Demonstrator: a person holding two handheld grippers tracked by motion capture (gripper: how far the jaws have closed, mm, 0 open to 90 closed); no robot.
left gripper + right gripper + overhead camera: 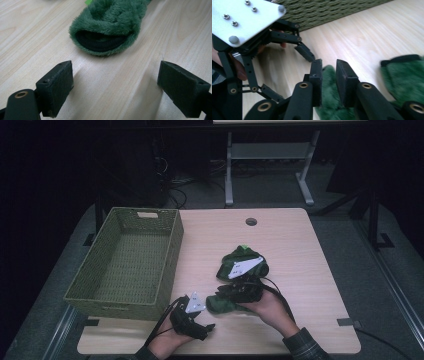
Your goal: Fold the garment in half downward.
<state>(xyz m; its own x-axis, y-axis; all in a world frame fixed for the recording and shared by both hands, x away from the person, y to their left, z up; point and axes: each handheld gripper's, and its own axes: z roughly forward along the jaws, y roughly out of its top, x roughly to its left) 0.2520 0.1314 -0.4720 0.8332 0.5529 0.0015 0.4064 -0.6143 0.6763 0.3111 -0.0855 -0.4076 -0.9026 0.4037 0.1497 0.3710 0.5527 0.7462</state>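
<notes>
Both tongs sit low at the near edge of the table in my high view: left gripper near the woven basket, right gripper over the green fuzzy slippers. From the left gripper view, my jaws stand wide apart on bare wood, one slipper ahead of them, open end facing me. From the right gripper view, my right gripper has its jaws nearly together, gap bare, green fluff just beyond them; whether they pinch it I cannot tell
</notes>
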